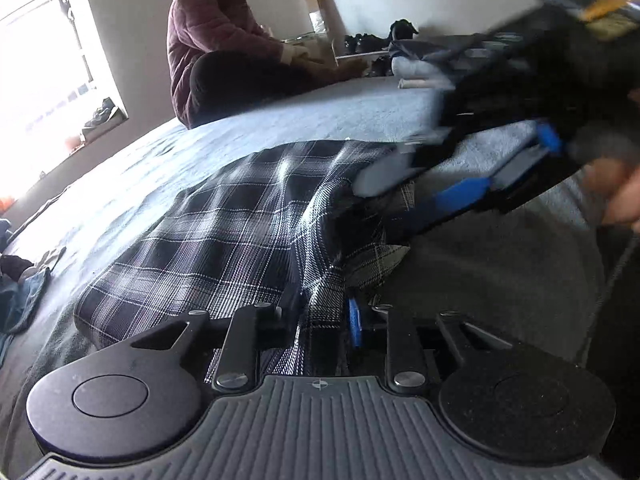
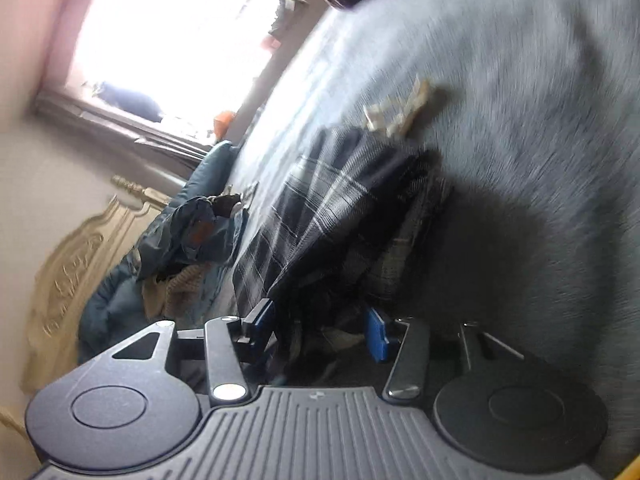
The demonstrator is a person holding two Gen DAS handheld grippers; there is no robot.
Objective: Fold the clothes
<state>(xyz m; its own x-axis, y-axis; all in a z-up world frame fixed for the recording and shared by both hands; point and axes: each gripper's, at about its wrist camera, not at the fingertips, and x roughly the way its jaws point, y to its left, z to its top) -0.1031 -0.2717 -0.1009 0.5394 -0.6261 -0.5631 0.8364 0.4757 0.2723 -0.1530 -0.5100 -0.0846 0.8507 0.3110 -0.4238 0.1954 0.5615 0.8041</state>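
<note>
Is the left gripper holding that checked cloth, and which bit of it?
The left gripper has the near edge of the plaid garment between its jaws. The right gripper has its jaws spread and grips nothing.

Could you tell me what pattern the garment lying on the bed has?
The garment is a dark navy-and-white plaid, clearest in the left wrist view.

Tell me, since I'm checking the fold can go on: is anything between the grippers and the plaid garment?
Nothing visible. The plaid garment already runs between the left gripper's jaws, and the right gripper is open right over its edge on the grey bedspread.
</note>
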